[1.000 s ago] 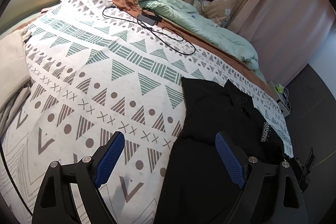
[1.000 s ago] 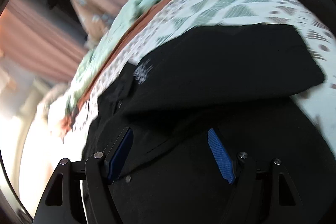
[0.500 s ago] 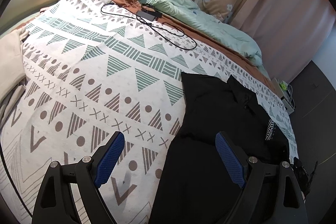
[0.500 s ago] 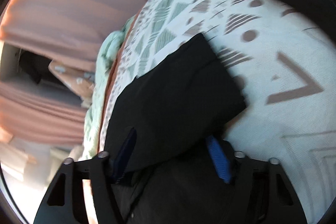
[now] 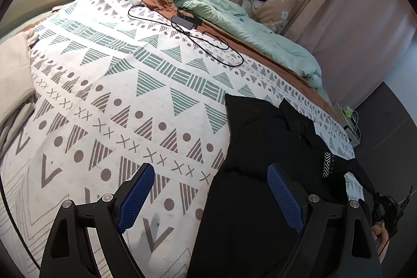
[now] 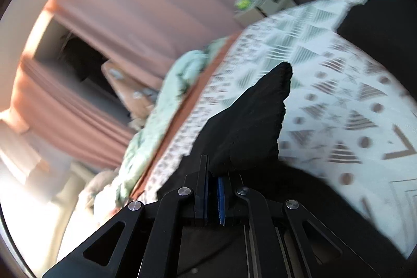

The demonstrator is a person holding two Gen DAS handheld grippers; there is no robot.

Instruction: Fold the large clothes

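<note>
1. Left gripper is hovering over the patterned bedspread, jaws spread wide with nothing between them; its right finger is sitting over the near edge of the black shirt, its left finger over bare bedspread

2. The black shirt is lying flat at the right side of the bed, long axis running from the collar at the far end down toward the camera, most of the cloth to the right of the left gripper

3. Right gripper is clamping a black sleeve, jaws having just closed, pads pinching the cloth; the sleeve is rising ahead of the fingers, above the bedspread

4. Judgement: the right hand is nearer to the job, the sleeve likely going across the shirt body; the left is free to pin or smooth
</note>
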